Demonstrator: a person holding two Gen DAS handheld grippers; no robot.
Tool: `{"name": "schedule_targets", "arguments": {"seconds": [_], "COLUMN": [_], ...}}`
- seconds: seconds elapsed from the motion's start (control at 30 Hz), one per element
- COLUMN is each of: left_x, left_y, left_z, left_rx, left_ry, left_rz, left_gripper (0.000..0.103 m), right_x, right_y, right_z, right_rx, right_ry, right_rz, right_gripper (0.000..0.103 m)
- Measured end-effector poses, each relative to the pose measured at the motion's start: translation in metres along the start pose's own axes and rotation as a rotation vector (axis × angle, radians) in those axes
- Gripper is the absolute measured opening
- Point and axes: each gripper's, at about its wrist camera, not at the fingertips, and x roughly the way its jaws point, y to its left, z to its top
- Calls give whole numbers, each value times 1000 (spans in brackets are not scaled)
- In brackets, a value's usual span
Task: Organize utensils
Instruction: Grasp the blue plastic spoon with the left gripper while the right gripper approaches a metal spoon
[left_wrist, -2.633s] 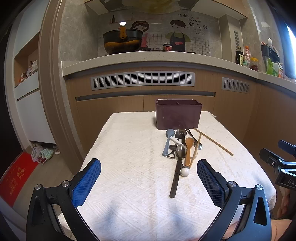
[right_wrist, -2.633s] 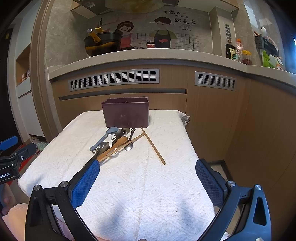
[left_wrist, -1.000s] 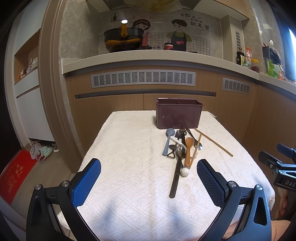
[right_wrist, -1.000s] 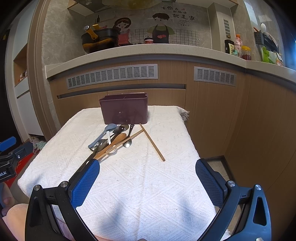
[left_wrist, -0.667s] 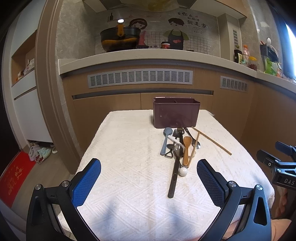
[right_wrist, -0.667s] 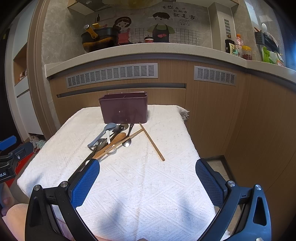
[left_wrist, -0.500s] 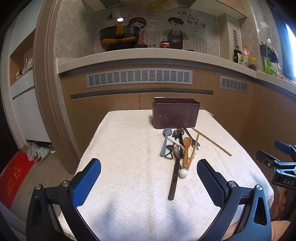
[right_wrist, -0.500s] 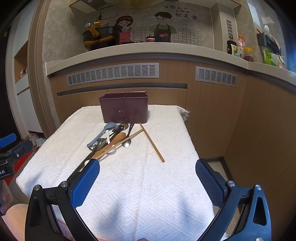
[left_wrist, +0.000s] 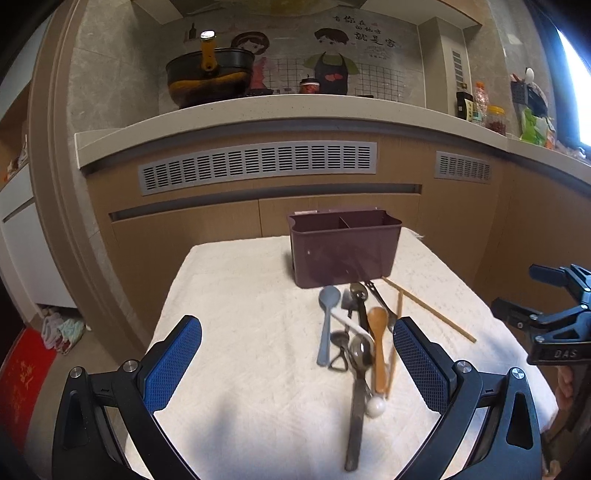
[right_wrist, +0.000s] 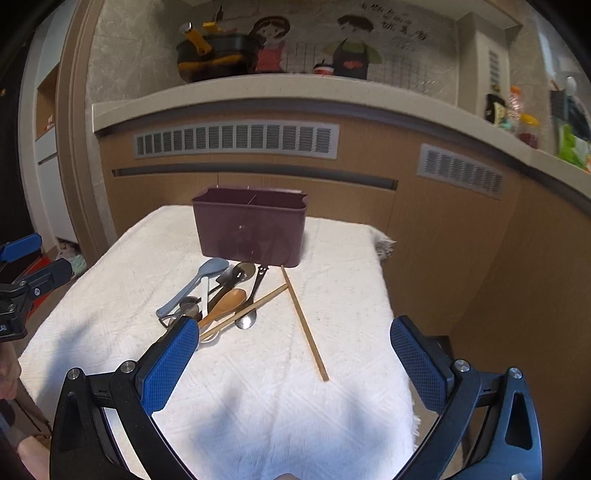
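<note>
A dark purple two-compartment utensil holder (left_wrist: 345, 247) (right_wrist: 251, 230) stands at the far end of a table with a white cloth (left_wrist: 240, 314) (right_wrist: 332, 406). In front of it lies a pile of utensils: a grey-blue spoon (left_wrist: 327, 319) (right_wrist: 195, 282), a wooden spoon (left_wrist: 377, 339) (right_wrist: 225, 302), metal spoons (left_wrist: 361, 354), a long dark handle (left_wrist: 354, 424), and two wooden chopsticks (left_wrist: 428, 308) (right_wrist: 303, 323). My left gripper (left_wrist: 297, 362) is open and empty, near the front of the pile. My right gripper (right_wrist: 293, 354) is open and empty, above the cloth beside the loose chopstick.
A wooden counter front with grey vents (left_wrist: 258, 166) rises behind the table. A black pot (left_wrist: 208, 79) and jars (left_wrist: 495, 120) sit on the counter. The floor at the left has a red mat (left_wrist: 22, 373). The table's right edge drops off (right_wrist: 391, 295).
Both grippers have moved forward toward the holder and the pile; the utensils look larger and closer. Nothing on the table has moved.
</note>
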Motion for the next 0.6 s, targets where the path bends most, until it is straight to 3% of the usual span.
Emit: {"name": "schedule_targets", "arguments": {"seconds": [0.23, 0.3, 0.5, 0.53, 0.6], "left_x": [52, 71, 121, 126, 136], "left_y": [21, 25, 36, 37, 37], "left_z": [23, 26, 14, 11, 4], "left_rx": [-45, -53, -87, -86, -79], "left_ry": [18, 42, 138, 148, 165], "left_rz": [-13, -24, -22, -19, -10], "left_gripper": [101, 90, 69, 67, 64], "right_x": [70, 93, 148, 157, 176], "right_y": [-3, 1, 13, 17, 25], "right_z": [20, 23, 28, 29, 32], "right_rx": [-44, -84, -149, -158, -168], "right_ry": [124, 161, 204, 214, 257], "right_rz": [29, 13, 96, 94, 99], "right_gripper": [103, 103, 98, 84, 45]}}
